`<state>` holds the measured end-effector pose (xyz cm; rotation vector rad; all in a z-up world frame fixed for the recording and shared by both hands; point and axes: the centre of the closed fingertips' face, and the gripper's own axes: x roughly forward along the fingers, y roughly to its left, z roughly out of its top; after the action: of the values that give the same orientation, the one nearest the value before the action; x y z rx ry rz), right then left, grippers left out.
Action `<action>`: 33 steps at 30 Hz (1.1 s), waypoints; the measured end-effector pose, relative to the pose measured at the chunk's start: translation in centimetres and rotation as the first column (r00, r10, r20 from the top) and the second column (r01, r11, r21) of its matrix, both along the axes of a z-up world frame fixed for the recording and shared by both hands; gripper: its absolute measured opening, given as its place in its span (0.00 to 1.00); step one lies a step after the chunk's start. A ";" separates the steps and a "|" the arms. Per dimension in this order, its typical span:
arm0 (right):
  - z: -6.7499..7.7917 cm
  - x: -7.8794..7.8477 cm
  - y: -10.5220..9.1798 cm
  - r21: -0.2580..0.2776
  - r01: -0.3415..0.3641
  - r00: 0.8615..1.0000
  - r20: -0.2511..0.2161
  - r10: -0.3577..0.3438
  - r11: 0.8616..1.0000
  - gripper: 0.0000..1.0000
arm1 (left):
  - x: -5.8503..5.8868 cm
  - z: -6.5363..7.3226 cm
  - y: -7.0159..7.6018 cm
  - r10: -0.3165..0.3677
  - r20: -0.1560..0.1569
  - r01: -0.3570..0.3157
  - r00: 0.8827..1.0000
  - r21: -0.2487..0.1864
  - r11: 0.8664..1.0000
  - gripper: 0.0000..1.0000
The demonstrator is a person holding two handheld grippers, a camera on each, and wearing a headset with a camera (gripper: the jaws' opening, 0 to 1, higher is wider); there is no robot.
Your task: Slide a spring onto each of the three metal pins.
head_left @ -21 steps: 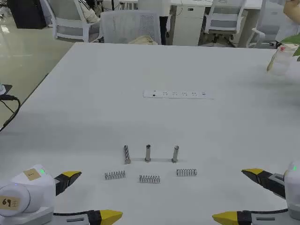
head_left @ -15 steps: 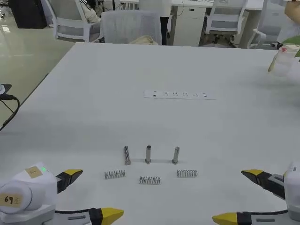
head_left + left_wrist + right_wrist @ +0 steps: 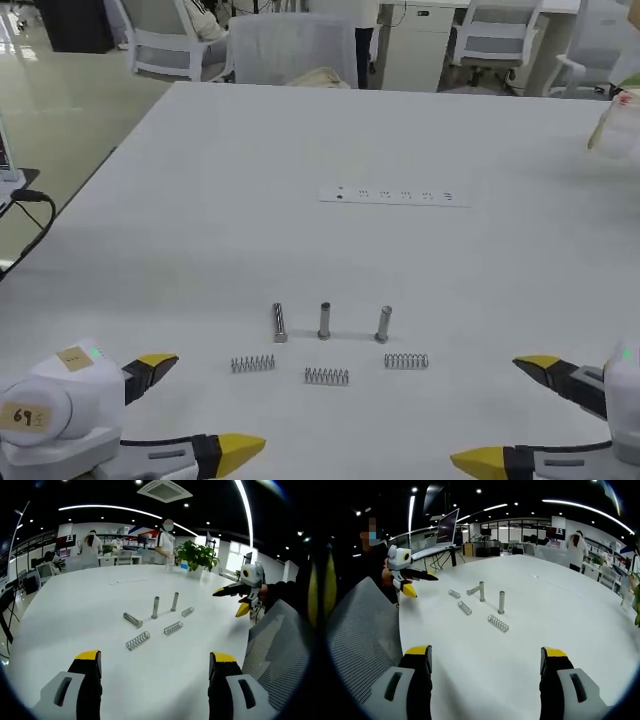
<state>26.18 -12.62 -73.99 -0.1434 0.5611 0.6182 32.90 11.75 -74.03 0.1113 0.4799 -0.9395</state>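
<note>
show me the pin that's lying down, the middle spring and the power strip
lying pin (image 3: 133,620), left gripper view, middle of its shaft
middle spring (image 3: 326,376), head view, centre of the coil
power strip (image 3: 393,195), head view, middle of its top face

The table (image 3: 200,200) was plain white; the pins (image 3: 324,320) and the springs (image 3: 326,376) beside them were silver-grey. The left gripper (image 3: 208,404) and right gripper (image 3: 490,412) were white, their black jaws tipped yellow.
</note>
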 end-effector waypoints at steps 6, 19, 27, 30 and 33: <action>0.0 0.1 0.0 0.001 0.005 1.000 0.003 -0.005 1.000 0.89 | 0.0 0.0 -0.2 -0.005 0.000 0.005 1.000 -0.002 1.000 0.86; -0.1 0.4 0.0 0.000 0.004 1.000 0.001 -0.004 1.000 0.89 | 0.6 -0.1 -0.3 -0.006 0.003 0.006 1.000 -0.001 1.000 0.84; 0.0 0.7 0.0 -0.005 0.000 1.000 0.004 0.000 1.000 0.88 | 0.9 0.1 -0.5 -0.006 0.006 0.006 1.000 -0.004 1.000 0.84; -0.1 0.7 0.0 -0.007 -0.002 1.000 0.000 0.002 1.000 0.88 | 1.0 0.1 -0.6 -0.008 0.008 0.008 1.000 -0.004 1.000 0.84; -0.1 0.7 0.0 -0.009 -0.003 1.000 -0.001 0.003 1.000 0.88 | 1.1 0.1 -0.6 -0.007 0.009 0.007 1.000 -0.003 1.000 0.84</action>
<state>26.87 -12.59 -74.06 -0.1526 0.5646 0.6183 33.99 11.19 -73.91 0.1140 0.4702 -0.9462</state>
